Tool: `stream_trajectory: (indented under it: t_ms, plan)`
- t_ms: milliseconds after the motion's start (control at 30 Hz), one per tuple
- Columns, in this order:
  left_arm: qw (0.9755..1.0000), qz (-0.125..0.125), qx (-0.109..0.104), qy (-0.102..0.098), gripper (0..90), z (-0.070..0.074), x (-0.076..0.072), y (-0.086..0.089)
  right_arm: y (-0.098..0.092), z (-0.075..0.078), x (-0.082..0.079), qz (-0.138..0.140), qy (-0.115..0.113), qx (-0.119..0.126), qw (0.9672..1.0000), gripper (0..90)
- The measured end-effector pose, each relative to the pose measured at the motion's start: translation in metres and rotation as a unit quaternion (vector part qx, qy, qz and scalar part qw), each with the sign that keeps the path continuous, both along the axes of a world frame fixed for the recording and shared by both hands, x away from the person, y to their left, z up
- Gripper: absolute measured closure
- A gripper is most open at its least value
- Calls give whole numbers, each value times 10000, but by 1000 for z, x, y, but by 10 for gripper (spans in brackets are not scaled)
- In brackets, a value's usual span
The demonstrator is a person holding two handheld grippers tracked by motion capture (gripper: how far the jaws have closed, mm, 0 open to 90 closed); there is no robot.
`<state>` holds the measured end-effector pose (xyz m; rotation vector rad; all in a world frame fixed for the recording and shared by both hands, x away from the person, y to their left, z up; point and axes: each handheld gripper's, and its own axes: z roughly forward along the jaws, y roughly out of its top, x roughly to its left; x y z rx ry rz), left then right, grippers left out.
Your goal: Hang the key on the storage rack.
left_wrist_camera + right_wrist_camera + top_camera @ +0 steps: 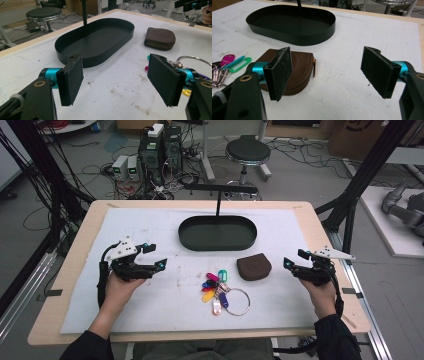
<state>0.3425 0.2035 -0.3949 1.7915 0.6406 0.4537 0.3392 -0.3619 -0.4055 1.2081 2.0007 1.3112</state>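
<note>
Left hand (120,287) enters from 6 o'clock, forearm angled toward 1 o'clock, dark sleeve at the bottom edge. It holds the left gripper (156,256) pointing roughly 3 o'clock, grey plate on top, jaws spread wide with nothing between them. In the left gripper view the 2 black pads (72,80) stand well apart, faces turned slightly inward.

Right hand (320,295) comes in from 6 o'clock, forearm leaning toward 11 o'clock. It holds the right gripper (295,259) pointing about 9 o'clock, grey plate trailing toward 3 o'clock. Jaws wide apart, gripping nothing; in the right gripper view both pads (279,72) are clear. The 2 grippers face each other, well apart.
</note>
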Motion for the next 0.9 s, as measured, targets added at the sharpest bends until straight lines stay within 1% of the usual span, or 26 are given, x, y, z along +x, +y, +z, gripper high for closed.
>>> stream_trajectory:
  t_ms: [200, 267, 333, 400, 500, 567, 633, 700, 733, 767, 800, 833, 867, 900]
  plan:
    - [10000, -4, 17, -7, 289, -1, 1, -1, -1, -1, 1, 4, 14, 5, 10000, 256]
    - [10000, -2, 15, 11, 288, -1, 1, -3, -1, -1, 2, 5, 24, 7, 10000, 256]
    - [10000, -50, -15, 73, 286, 0, 2, -7, -1, -1, 2, 11, 69, 5, 10000, 256]
    - [9999, -69, -32, 82, 285, 1, 2, -9, -1, -2, 2, 11, 74, 2, 10000, 256]
    - [9996, -238, -13, 131, 286, 4, 2, -17, -1, -1, 1, 0, 71, -2, 10000, 257]
    - [9992, -360, 14, 158, 283, 5, 2, -24, -2, -2, 0, 0, 2, -42, 10000, 260]
    - [9986, -486, -22, 204, 278, 6, 3, -31, -4, -3, -2, -22, 17, -25, 10000, 261]
    - [9977, -621, -24, 265, 272, 6, 3, -40, -6, -3, -3, -57, -2, -1, 10000, 261]
    - [9970, -719, -26, 284, 271, 6, 3, -49, -7, -3, -3, -68, -16, 1, 10000, 261]
    - [9970, -719, -26, 284, 271, 6, 3, -49, -9, -3, -3, -77, -28, 6, 10000, 261]
    - [9960, -846, 33, 286, 271, 7, 4, -59, -9, -3, -3, -90, -27, 9, 10000, 261]
    - [9953, -913, 12, 307, 271, 7, 4, -65, -10, -3, -3, -98, -33, 9, 9999, 261]
    - [9953, -913, 12, 307, 271, 7, 4, -65, -10, -3, -3, -98, -33, 9, 9999, 261]
    - [9948, -973, 39, 309, 271, 7, 5, -70, -11, -3, -3, -114, -26, 0, 9999, 261]
